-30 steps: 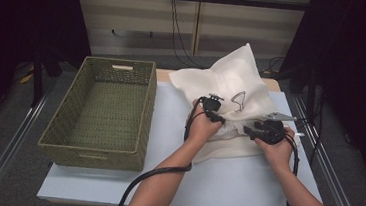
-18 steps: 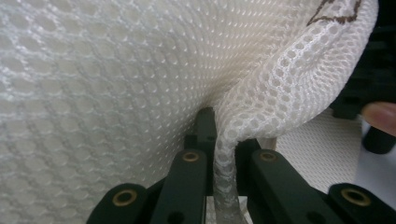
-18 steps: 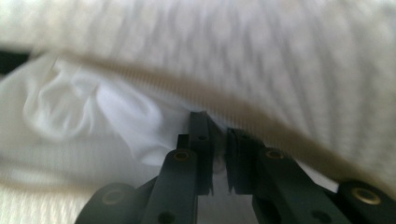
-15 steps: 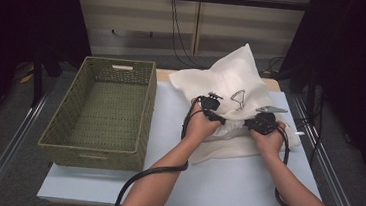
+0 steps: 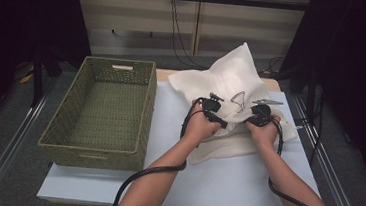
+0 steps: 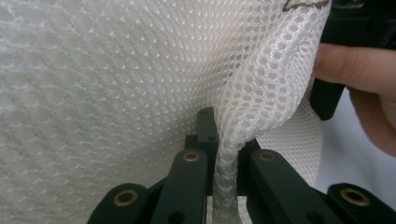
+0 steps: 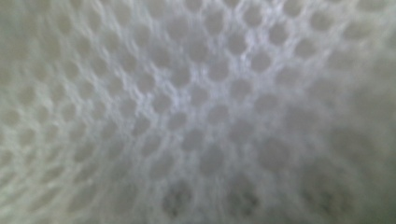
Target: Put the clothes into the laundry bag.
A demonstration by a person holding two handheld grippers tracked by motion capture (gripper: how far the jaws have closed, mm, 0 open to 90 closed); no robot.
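Observation:
A white mesh cloth (image 5: 233,77) with a dark line drawing lies heaped at the back right of the table. My left gripper (image 5: 215,100) sits at its near edge. In the left gripper view that gripper (image 6: 227,156) is shut on a rolled fold of the mesh cloth (image 6: 116,79). My right gripper (image 5: 263,106) rests against the cloth a hand's width to the right, and its jaws have just been closing. The right gripper view has blurred mesh (image 7: 196,112) pressed up close, hiding the jaws. The person's other hand (image 6: 359,70) appears at the right of the left gripper view.
A green woven basket (image 5: 94,143) stands on the left half of the white table (image 5: 224,187), with nothing in it. Black cables trail from both grippers over the table's near edge. Metal rails run along both sides of the table.
The right hand has moved left and a little away from the person, closer to the left gripper. The left hand has stayed where it was, still holding the fold.

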